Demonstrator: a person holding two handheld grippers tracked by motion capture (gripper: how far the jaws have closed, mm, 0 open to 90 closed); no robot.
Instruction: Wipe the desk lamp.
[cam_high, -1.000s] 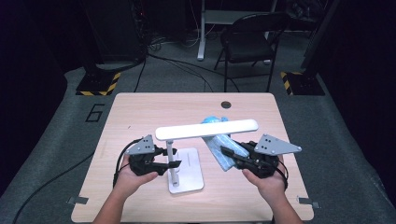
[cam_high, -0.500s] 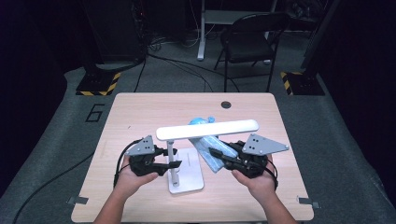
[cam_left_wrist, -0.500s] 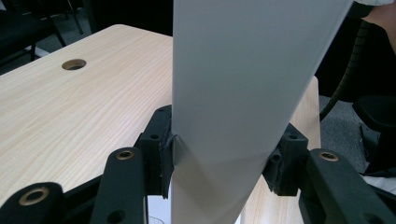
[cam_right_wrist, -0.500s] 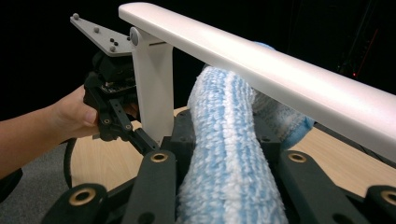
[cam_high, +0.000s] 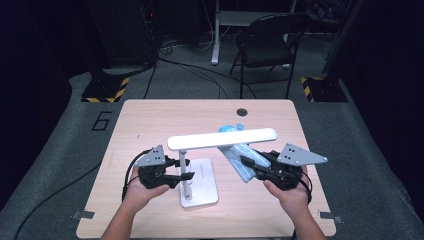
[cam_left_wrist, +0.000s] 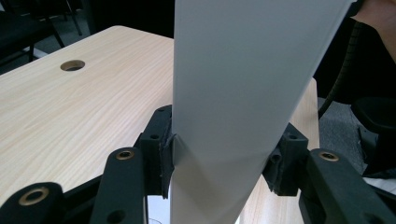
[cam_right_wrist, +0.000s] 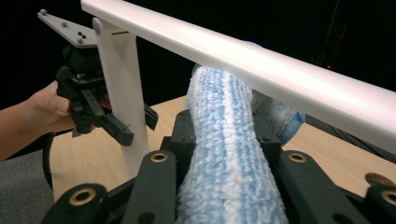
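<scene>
Dark room, pale wooden table (cam_high: 150, 125): the left gripper (cam_high: 184, 170) clamps the white desk lamp's stiff post (cam_high: 184, 172); the right gripper (cam_high: 248, 165) pinches a soft, probably light blue-and-white fluffy cloth (cam_high: 245, 159) beneath the lamp's bar.

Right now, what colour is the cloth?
Blue and white stripes on the cloth, clearest in the right gripper view.

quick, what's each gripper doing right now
Left gripper: closed on the upright post of the white desk lamp.
Right gripper: closed on the blue and white fluffy cloth.
</scene>
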